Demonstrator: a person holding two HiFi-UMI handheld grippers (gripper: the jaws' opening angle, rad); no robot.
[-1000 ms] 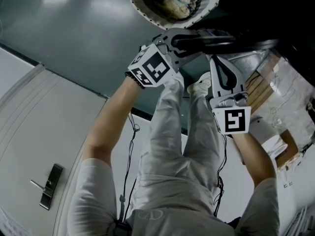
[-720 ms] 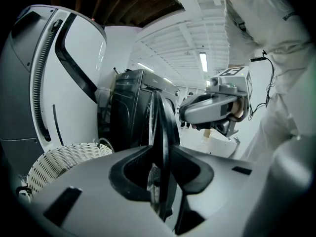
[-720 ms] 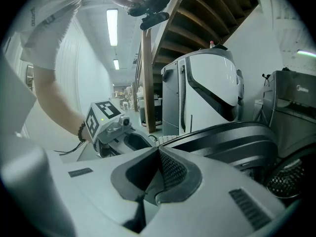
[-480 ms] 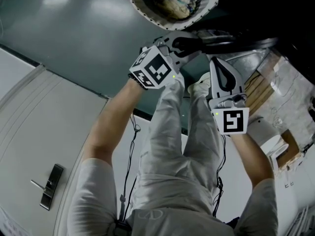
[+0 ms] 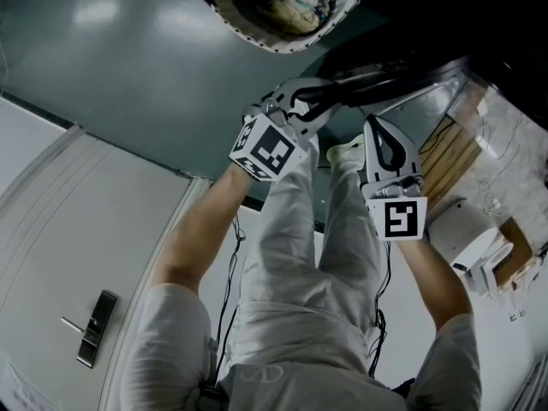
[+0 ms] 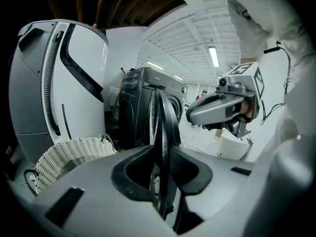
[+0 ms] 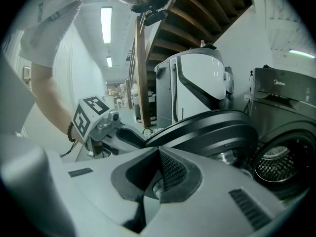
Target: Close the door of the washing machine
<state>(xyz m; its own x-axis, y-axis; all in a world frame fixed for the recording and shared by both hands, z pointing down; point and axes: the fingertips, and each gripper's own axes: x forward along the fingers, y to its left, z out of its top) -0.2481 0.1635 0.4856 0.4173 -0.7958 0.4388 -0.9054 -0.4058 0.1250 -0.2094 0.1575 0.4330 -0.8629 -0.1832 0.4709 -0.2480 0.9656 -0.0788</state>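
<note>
The washing machine door [image 5: 398,68] stands open as a dark round rim; in the left gripper view I see it edge-on [image 6: 160,117]. My left gripper [image 5: 332,91] has its jaws closing, with that rim between the pads [image 6: 162,154] and the pads against it. My right gripper [image 5: 375,125] is shut on nothing, just beside the door. Its joined tips [image 7: 159,151] point at the door's outer face [image 7: 212,130], and the drum opening [image 7: 276,164] shows to the right. The dark washing machine [image 6: 140,95] stands behind the door.
A white wicker laundry basket [image 5: 278,2] with clothes sits by the machine, low left in the left gripper view [image 6: 69,154]. A tall white appliance [image 6: 64,78] stands next to it. My legs [image 5: 317,255] fill the middle. A white bucket [image 5: 467,234] and wooden slats [image 5: 449,157] lie right.
The left jaws have narrowed onto the door rim. Both grippers and the door's edge have shifted slightly, and the basket has slid leftward in the head view.
</note>
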